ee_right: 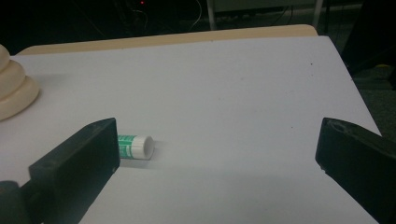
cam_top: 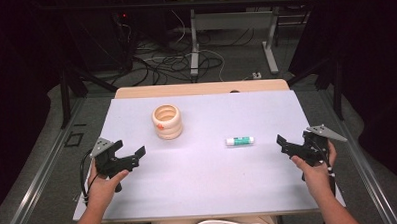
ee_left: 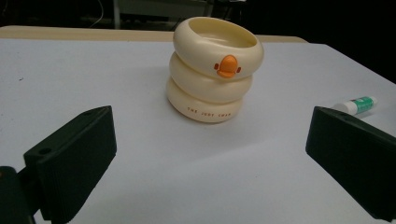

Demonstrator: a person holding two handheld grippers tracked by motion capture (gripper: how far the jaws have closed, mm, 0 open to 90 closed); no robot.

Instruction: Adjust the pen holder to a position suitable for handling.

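A cream pot shaped like three stacked rings (cam_top: 167, 121), with an orange duck bill on its side, stands upright at the table's back left. In the left gripper view the pot (ee_left: 212, 70) is straight ahead. A small white and green glue stick (cam_top: 239, 140) lies on its side right of centre. My left gripper (cam_top: 130, 150) is open and empty near the table's left side, in front of the pot; its jaws (ee_left: 210, 140) stand wide apart. My right gripper (cam_top: 293, 138) is open and empty at the right edge. The glue stick (ee_right: 135, 145) lies just beyond its left jaw.
A white sheet (cam_top: 204, 182) covers the table, with a strip of bare wood (cam_top: 200, 88) at the far edge. Behind the table are cables (cam_top: 160, 63) on the floor and the metal legs of a desk (cam_top: 270, 49). Dark curtains hang at both sides.
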